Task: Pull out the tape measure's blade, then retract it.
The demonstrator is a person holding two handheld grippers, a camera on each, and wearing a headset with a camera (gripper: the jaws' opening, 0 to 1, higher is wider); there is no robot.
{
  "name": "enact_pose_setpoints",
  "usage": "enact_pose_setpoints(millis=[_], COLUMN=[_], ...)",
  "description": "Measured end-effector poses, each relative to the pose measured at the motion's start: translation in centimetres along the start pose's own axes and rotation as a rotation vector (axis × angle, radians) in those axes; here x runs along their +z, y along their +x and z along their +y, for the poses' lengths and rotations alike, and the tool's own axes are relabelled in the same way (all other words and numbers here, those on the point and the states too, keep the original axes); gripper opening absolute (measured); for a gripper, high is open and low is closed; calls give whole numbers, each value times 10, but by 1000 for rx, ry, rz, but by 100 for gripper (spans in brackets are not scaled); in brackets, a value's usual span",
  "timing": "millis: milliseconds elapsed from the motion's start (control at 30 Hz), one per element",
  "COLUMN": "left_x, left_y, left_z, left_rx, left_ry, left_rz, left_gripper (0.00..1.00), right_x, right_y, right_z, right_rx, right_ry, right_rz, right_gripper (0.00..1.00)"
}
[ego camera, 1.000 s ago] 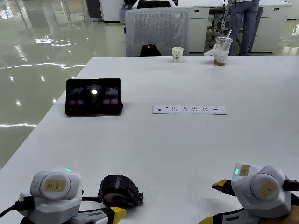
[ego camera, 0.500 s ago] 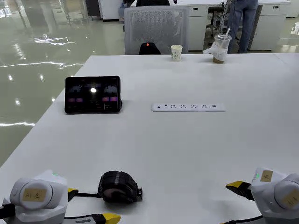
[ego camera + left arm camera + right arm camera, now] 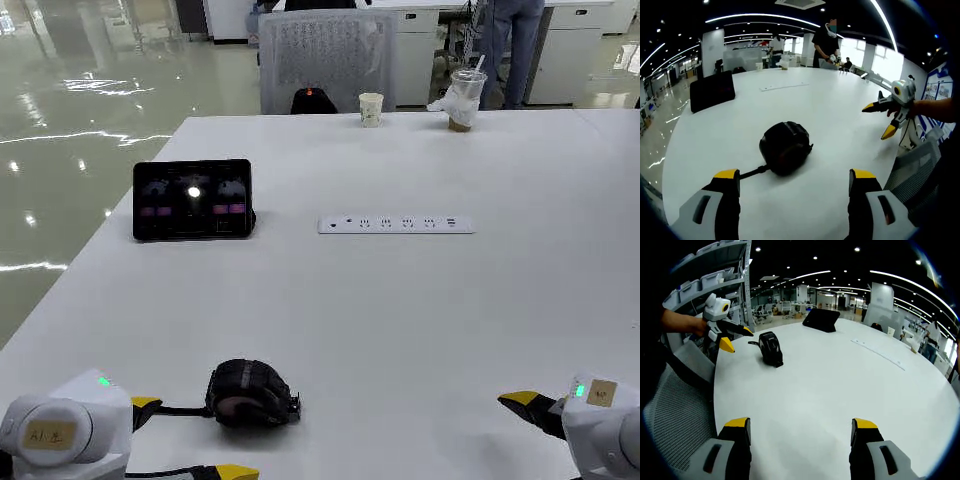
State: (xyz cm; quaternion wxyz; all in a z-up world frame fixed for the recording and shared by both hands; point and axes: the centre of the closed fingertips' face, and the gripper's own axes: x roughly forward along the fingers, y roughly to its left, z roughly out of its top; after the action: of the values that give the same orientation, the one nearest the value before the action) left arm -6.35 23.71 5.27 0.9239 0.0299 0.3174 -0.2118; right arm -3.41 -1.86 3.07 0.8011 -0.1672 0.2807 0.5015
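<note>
1. My left tongs (image 3: 794,175) stood wide open at the bottom of the left gripper view, with nothing held between the jaws.
2. The tape measure (image 3: 785,147) lay on the white table (image 3: 400,320) just ahead of those jaws. In the head view it sat at the lower left (image 3: 250,392).
3. Its black strap (image 3: 752,172) ran out to just beside one yellow jaw tip. I could not tell whether they touched.
4. My right tongs (image 3: 801,423) were open too, with only bare tabletop between the jaws, and they were well apart from the tape measure (image 3: 771,348).
5. In the head view the table's left edge slanted from the upper middle down to the lower left, passing near the left tongs (image 3: 190,437).
6. A broad stretch of bare table lay across the lower middle of the head view, between the tape measure and the right tongs.
7. A dark tablet (image 3: 192,199) stood at the middle left and a power strip (image 3: 395,224) lay at the centre, both well beyond the tape measure.
8. At the far edge, top of the frame, stood a paper cup (image 3: 371,108) and a plastic cup (image 3: 463,98), with a grey chair (image 3: 327,60) behind.
</note>
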Motion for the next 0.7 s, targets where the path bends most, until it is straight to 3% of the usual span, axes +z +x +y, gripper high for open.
enact_pose_setpoints(millis=[333, 700], left_x=[0, -4], left_y=[-5, -13], left_z=[-11, -18], left_rx=[-24, -23], left_ry=[67, 81], left_rz=[-27, -27], left_gripper=[97, 99], right_x=[3, -2], right_y=[-5, -3], right_z=[7, 19], right_rx=[-20, -11], right_ry=[-21, -30], right_rz=[-46, -33], right_gripper=[90, 94])
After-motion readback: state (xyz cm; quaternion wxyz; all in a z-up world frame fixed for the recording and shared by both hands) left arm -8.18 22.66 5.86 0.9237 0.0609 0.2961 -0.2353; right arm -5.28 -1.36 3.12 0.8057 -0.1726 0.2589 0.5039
